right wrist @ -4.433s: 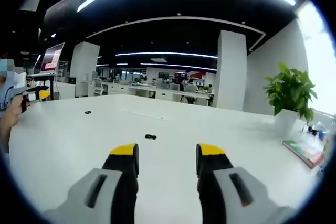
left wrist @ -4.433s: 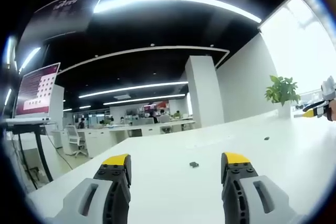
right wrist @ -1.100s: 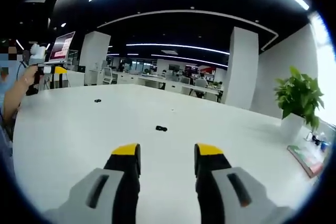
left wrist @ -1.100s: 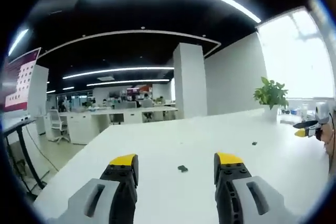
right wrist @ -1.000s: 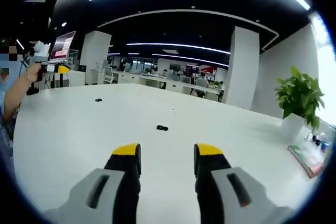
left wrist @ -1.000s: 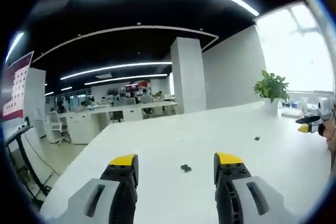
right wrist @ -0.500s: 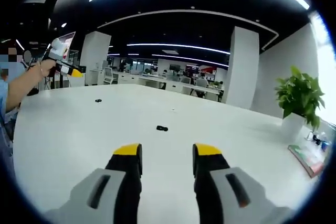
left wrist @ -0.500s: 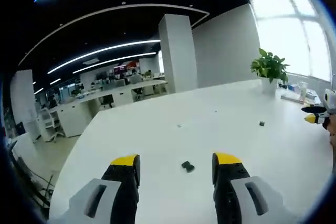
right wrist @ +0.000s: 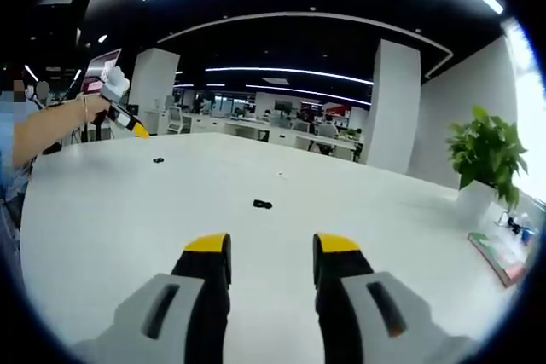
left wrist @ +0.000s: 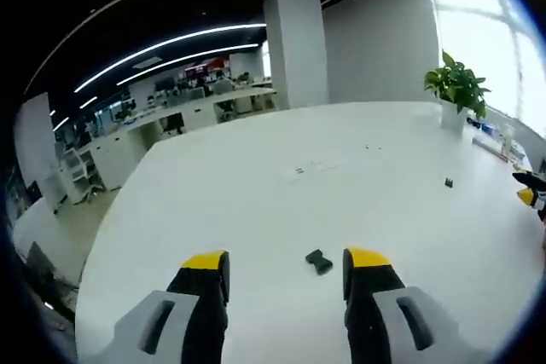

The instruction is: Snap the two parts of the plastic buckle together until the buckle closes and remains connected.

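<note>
A: L gripper (left wrist: 286, 266) — jaws apart, nothing between them, pointing down at the table (left wrist: 213, 202). One buckle part (left wrist: 318, 261) lies just ahead of the tips, nearer the R-hand jaw than the middle.

B: R gripper (right wrist: 271, 249)?

A: Also parted, nothing held, hovering low over the tabletop. The other buckle part (right wrist: 262, 205) sits flat further out, roughly on its centre line but not yet within reach.

B: So the two halves are well apart. Risks?

A: My read: the near part is small, flat and off-centre to the L jaws, so if they close as is, one tip could nudge it and skid it across the slick top. Also can't tell which half is prong and which is socket, or which way either faces. Grab it wrong and they won't mate w/o regripping.

B: Anything else?

A: Each half needs its mating end left sticking out, else the jaws block the snap. A pinch on so small a piece could hide it from the cams too.

B: Surroundings, obstacles?

A: Nothing in the way betw. jaws and parts. Potted plant (right wrist: 485, 159) and a book (right wrist: 492, 248) at the far R edge, well clear. White pillar (right wrist: 388, 108) and desk rows behind the table.
</note>
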A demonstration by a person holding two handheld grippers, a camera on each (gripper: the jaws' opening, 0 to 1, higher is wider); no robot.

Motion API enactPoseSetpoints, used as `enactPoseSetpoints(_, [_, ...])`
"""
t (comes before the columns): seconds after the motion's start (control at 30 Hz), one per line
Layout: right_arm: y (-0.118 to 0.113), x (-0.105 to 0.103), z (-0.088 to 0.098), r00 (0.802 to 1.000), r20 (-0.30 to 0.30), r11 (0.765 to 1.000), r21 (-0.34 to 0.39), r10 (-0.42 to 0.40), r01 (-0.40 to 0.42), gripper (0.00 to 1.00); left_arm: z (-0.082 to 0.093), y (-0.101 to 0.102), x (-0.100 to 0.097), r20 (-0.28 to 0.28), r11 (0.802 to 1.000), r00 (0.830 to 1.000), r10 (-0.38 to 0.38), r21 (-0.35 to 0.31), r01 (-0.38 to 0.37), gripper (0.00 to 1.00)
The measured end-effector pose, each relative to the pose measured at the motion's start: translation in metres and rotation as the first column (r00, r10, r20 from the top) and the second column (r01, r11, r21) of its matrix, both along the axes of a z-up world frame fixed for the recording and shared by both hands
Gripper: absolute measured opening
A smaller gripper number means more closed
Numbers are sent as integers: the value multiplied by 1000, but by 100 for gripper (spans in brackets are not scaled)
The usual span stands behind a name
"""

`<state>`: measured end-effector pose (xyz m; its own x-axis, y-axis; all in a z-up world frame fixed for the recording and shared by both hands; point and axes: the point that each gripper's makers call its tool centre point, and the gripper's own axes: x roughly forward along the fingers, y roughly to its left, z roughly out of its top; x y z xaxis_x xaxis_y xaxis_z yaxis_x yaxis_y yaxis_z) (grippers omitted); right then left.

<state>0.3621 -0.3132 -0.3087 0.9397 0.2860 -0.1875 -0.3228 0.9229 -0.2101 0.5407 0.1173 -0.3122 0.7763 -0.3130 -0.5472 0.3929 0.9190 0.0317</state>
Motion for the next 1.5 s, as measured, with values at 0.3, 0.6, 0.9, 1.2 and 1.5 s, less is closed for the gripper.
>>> enactPoseSetpoints(0.3, [2, 0, -4, 1000, -19, 1000, -2, 11, -11, 38, -27, -21, 12, -126, 999, 992, -6, 41, 11, 46])
enactPoseSetpoints(0.6, [3, 0, -6, 1000, -26, 1000, -5, 12, -12, 38, -56, -33, 10, -271, 997, 961, 49, 75, -29, 41])
enactPoseSetpoints(0.9, [2, 0, -8, 999, -32, 1000, -7, 11, -11, 38, -70, -38, 13, -351, 992, 928, 121, 76, -101, 29])
enactPoseSetpoints(1.2, [3, 2, -11, 999, -48, 1000, -11, 15, -15, 38, -72, -40, 12, -415, 987, 896, 156, 92, -129, 20])
enactPoseSetpoints(1.5, [3, 2, -13, 998, -54, 1000, -13, 16, -17, 38, -82, -52, 16, -419, 990, 898, 135, 102, -101, 11])
